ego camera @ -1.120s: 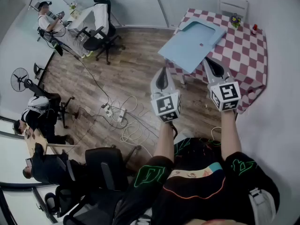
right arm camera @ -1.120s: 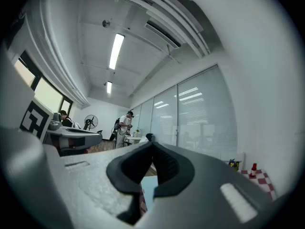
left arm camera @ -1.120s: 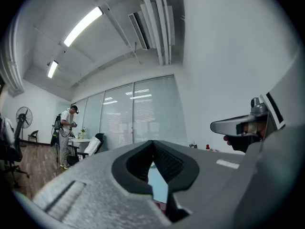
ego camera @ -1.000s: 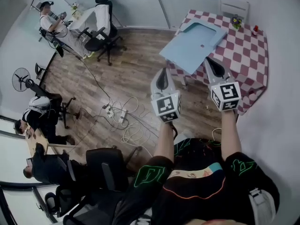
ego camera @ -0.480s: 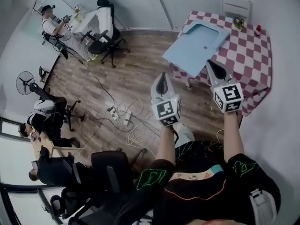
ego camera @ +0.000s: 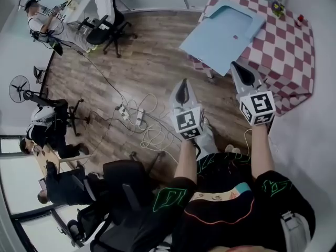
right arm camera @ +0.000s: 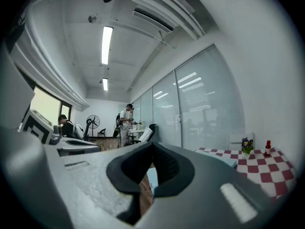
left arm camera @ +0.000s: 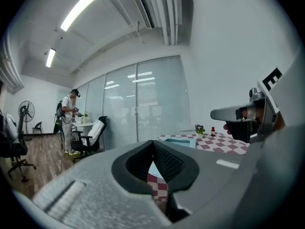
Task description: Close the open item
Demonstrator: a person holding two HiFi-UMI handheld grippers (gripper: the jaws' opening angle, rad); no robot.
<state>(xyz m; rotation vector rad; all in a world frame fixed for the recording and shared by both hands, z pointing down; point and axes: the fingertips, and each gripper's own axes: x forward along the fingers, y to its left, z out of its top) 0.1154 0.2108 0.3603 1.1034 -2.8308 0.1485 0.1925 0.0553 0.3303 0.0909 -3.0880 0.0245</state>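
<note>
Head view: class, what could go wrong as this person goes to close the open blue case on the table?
The light blue case overhangs the edge of the checked table; a hard push might tip it off. Loose cables sprawl on the floor close by, a possible trip hazard. The flower pot and red bottle behind the case could be knocked over.

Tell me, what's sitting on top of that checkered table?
A large light-blue item, a small flower pot and a small red bottle. Whatever lies under that item is hidden.
</note>
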